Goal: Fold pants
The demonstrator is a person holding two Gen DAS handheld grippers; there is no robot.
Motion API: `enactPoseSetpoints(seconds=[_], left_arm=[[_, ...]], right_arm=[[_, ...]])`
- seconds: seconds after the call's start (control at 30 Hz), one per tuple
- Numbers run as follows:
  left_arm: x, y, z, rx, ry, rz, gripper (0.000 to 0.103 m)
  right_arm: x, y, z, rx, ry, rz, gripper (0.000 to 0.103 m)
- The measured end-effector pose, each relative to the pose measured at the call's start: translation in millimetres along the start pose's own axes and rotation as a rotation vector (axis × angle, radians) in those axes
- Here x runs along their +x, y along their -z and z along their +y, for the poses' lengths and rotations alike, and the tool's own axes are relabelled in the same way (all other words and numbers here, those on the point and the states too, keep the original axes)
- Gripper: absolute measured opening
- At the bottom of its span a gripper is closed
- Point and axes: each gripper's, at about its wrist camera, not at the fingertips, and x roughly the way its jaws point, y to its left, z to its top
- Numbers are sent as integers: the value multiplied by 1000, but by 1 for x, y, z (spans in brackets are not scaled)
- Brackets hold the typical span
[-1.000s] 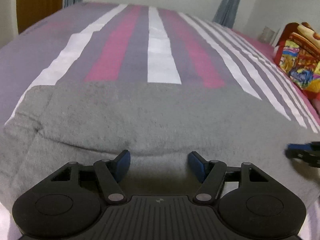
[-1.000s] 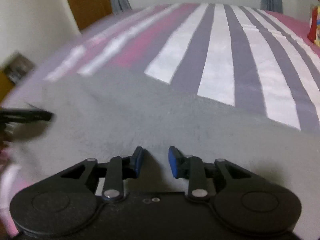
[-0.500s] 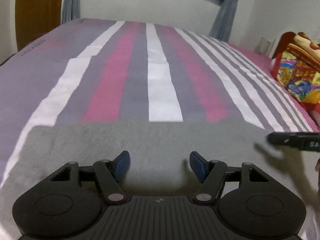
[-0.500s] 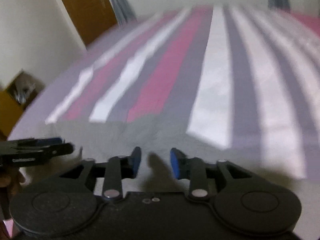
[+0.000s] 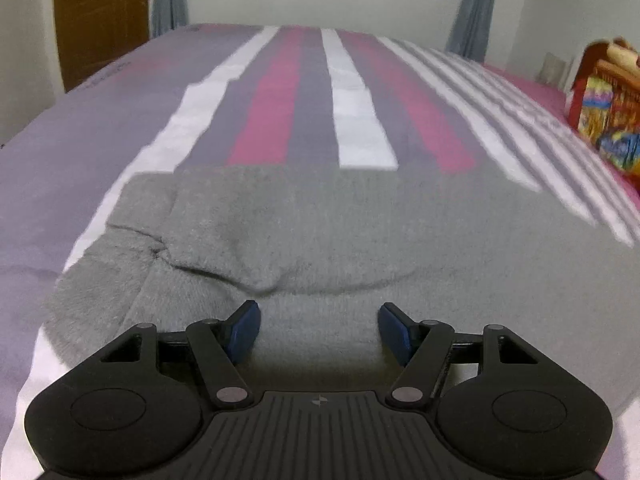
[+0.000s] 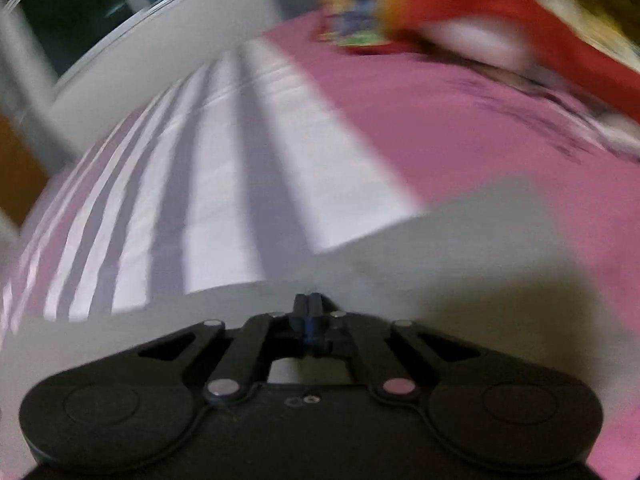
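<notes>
the grey pants lie flat on the striped bed, under the left gripper, jaws apart and empty. the right gripper is closing above the pants' edge, nothing visible between its pads.

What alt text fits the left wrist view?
Open left hand-held gripper poised over grey pants lying on a striped bed, nothing between its jaws. A colourful blanket sits at right.
</notes>
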Motion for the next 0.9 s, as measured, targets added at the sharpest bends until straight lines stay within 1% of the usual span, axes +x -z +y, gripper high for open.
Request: enactPoseSetpoints(seconds=[0.03,0.07,0.13,0.17,0.2,0.23,0.27,0.3,0.33,0.37,0.4,0.43,0.47,0.5,0.53,0.6,0.7,0.73,0.8,0.9], left_arm=[[-11,2,-1,-11,22,-31,67],[-20,4,-3,-7,24,-48,67],[-33,12,-5,32,-11,-60,67],[-36,17,-4,44,-26,-53,67],[-34,22,-1,44,-33,-26,67],[-30,28,2,35,-39,10,67],[-28,33,5,31,-35,12,67],[-28,36,6,33,-32,4,67],[-27,37,6,33,-33,5,67],[-26,36,7,17,-33,13,68],[-26,33,9,-2,-31,23,68],[-25,31,10,-11,-29,34,68],[-25,29,10,-10,-28,41,68],[-24,28,11,-5,-28,45,68],[-25,29,10,-2,-28,44,68],[-22,31,9,-2,-30,35,68],[-22,35,6,-10,-38,22,71],[-22,36,5,-7,-42,23,71],[-22,35,4,-8,-45,28,72],[-20,33,4,-6,-43,35,73]], right_arm=[[-15,0,-4,3,-7,-42,39],[-32,1,-9,4,-32,-83,39],[-62,6,-22,27,-80,-131,38],[-74,12,-30,43,-113,-141,35],[-79,16,-35,60,-145,-142,32],[-85,23,-46,80,-177,-141,32],[-81,29,-51,89,-190,-128,30],[-70,35,-57,91,-135,-80,27],[-56,31,-64,95,-49,-19,18],[-44,34,-76,124,-10,27,5],[-48,34,-89,202,-38,-3,1],[-60,35,-99,268,-84,-44,13],[-75,38,-104,312,-131,-118,23],[-85,40,-106,317,-143,-158,23],[-90,41,-108,323,-146,-166,22],[-90,47,-114,355,-167,-151,22],[-89,51,-117,388,-166,-139,25],[-81,50,-122,413,-175,-133,25],[-70,49,-126,453,-138,-97,25],[-65,56,-132,502,-165,-97,27]])
